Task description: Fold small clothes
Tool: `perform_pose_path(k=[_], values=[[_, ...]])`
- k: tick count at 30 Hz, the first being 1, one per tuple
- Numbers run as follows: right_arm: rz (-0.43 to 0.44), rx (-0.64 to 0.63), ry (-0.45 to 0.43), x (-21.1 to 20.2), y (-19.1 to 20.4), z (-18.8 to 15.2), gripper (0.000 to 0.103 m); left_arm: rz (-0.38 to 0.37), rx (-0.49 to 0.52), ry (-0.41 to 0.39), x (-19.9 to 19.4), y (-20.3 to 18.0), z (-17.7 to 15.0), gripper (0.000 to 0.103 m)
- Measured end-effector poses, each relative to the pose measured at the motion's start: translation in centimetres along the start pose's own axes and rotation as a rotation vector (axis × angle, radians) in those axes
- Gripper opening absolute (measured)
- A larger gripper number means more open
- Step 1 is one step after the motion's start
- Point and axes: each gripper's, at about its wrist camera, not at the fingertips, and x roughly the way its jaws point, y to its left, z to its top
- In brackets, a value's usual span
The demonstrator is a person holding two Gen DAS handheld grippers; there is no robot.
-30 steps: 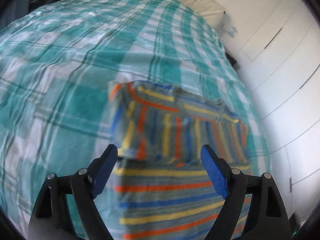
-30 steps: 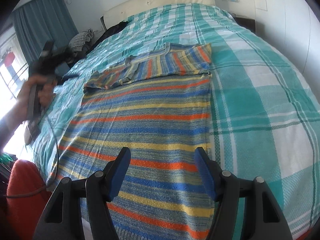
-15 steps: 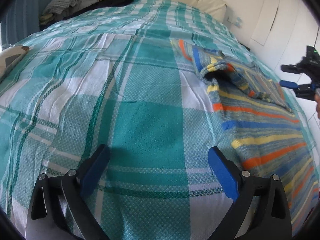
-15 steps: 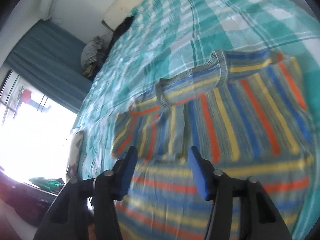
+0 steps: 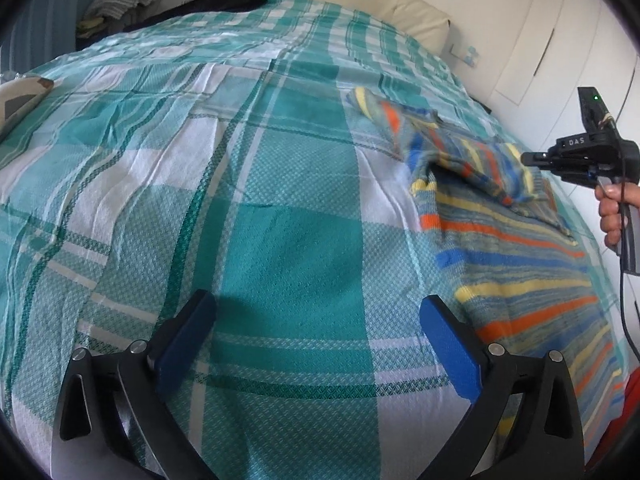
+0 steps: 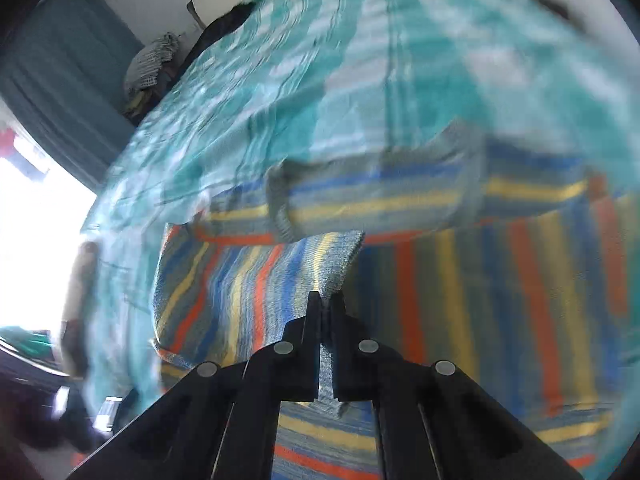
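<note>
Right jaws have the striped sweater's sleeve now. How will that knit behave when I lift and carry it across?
Probably floppy: the striped sweater sags from the shut right gripper in the left wrist view. Likely grippy, not slippery: the knit looks coarse and the bedspread is textured, so it may drag. The open left gripper hovers aside.

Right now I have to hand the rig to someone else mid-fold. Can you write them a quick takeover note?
Right claw: shut on a pinch of the striped sweater, at a sleeve near the collar end; the view is motion-blurred.
Left claw: open, holding nothing, over bare checked bedspread to the left of the sweater.
Sweater: lies on the bed's right side, body flat, with the top part bunched where the right claw grips it.
Done: the sweater is laid out and one sleeve is gripped.
Left: lay that sleeve down across the body, probably bring the left claw in for the other side, then fold the body up.
</note>
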Motion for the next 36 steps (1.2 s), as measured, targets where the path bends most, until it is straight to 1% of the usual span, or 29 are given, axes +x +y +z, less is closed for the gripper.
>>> perform_pose_path(k=[1, 3, 5, 6, 7, 9, 10, 11, 12, 13, 14, 15, 16, 17, 18, 20, 21, 22, 23, 24, 25, 26, 27, 29, 30, 32, 34, 36], values=[[-0.046, -0.001, -0.011, -0.5, -0.3, -0.4, 0.004, 0.002, 0.002, 0.002, 0.1, -0.1, 0.0, 0.102], [-0.119, 0.007, 0.019, 0.2, -0.9, -1.0, 0.004, 0.015, 0.012, 0.007, 0.2, -0.3, 0.0, 0.102], [-0.127, 0.005, 0.063, 1.8, -1.3, -1.6, 0.011, 0.019, 0.015, 0.006, 0.1, -0.4, 0.0, 0.102], [-0.098, 0.028, 0.079, 2.4, -1.7, -1.9, 0.02, 0.018, 0.015, 0.006, 0.1, -0.4, 0.0, 0.102], [-0.061, 0.055, 0.062, 2.1, -2.2, -2.1, 0.023, 0.018, 0.015, 0.005, 0.0, -0.4, 0.0, 0.102], [-0.048, 0.084, -0.006, 0.5, -2.5, -2.3, 0.024, 0.018, 0.015, 0.005, 0.1, -0.3, 0.0, 0.102], [-0.018, 0.074, -0.048, -0.6, -2.2, -2.3, 0.026, 0.02, 0.015, 0.006, 0.1, -0.3, 0.0, 0.102], [0.048, 0.041, -0.071, -1.3, -1.6, -2.3, 0.027, 0.021, 0.016, 0.007, 0.1, -0.3, 0.0, 0.102], [0.104, 0.005, -0.072, -1.7, -0.7, -2.3, 0.027, 0.023, 0.017, 0.008, 0.1, -0.3, 0.0, 0.102], [0.148, -0.027, -0.057, -1.7, -0.1, -2.5, 0.027, 0.022, 0.016, 0.007, 0.1, -0.3, 0.0, 0.102], [0.186, -0.061, -0.009, -1.0, 0.5, -3.0, 0.027, 0.023, 0.017, 0.008, 0.1, -0.3, 0.0, 0.102], [0.193, -0.079, 0.056, 0.2, 0.6, -3.6, 0.027, 0.022, 0.016, 0.007, 0.1, -0.3, 0.0, 0.102], [0.153, -0.092, 0.146, 1.9, 0.5, -4.3, 0.026, 0.022, 0.016, 0.007, 0.1, -0.3, 0.0, 0.102], [0.082, -0.101, 0.195, 3.1, 0.1, -5.0, 0.022, 0.022, 0.016, 0.008, 0.1, -0.3, 0.0, 0.102], [0.07, -0.106, 0.177, 2.8, -0.1, -5.4, 0.014, 0.022, 0.016, 0.007, 0.1, -0.3, 0.0, 0.102], [0.047, -0.115, 0.104, 0.6, -0.1, -5.5, 0.016, 0.024, 0.015, 0.009, 0.1, -0.3, 0.0, 0.102], [0.028, -0.12, 0.07, -1.0, -0.1, -5.6, 0.023, 0.026, 0.016, 0.011, 0.2, -0.4, 0.0, 0.102], [0.031, -0.126, 0.05, -2.4, -0.1, -6.1, 0.035, 0.026, 0.016, 0.015, 0.2, -0.3, 0.1, 0.102], [0.044, -0.147, 0.022, -4.6, -0.1, -6.8, 0.042, 0.024, 0.015, 0.021, 0.1, -0.3, 0.2, 0.102], [0.05, -0.164, 0.007, -6.1, -0.4, -7.8, 0.055, 0.025, 0.017, 0.037, -0.1, -0.4, 0.4, 0.102], [0.049, -0.182, -0.002, -7.5, -0.5, -8.8, 0.061, 0.032, 0.013, 0.05, -0.5, -0.4, 0.7, 0.1], [0.04, -0.208, 0.003, -9.2, -1.0, -10.5, 0.062, 0.036, -0.005, 0.062, -1.3, -0.4, 0.9, 0.1], [0.029, -0.23, 0.017, -10.4, -1.3, -11.8, 0.062, 0.011, -0.046, 0.06, -2.5, -0.3, 0.8, 0.1], [-0.004, -0.265, 0.048, -12.6, -2.7, -15.2, 0.062, -0.074, -0.104, 0.064, -4.7, -0.5, 0.6, 0.1], [-0.025, -0.272, 0.066, -13.6, -3.5, -16.8, 0.062, -0.105, -0.101, 0.088, -5.7, -1.2, 0.3, 0.1], [-0.075, -0.253, 0.109, -15.7, -6.1, -20.3, 0.062, -0.118, -0.056, 0.126, -7.3, -2.7, -0.7, 0.1], [-0.082, -0.196, 0.135, -17.4, -8.3, -23.0, 0.062, -0.136, -0.006, 0.176, -8.6, -4.5, -2.6, 0.101], [-0.059, -0.106, 0.156, -18.8, -10.0, -25.1, 0.062, -0.147, 0.025, 0.26, -9.0, -6.2, -5.0, 0.1]])
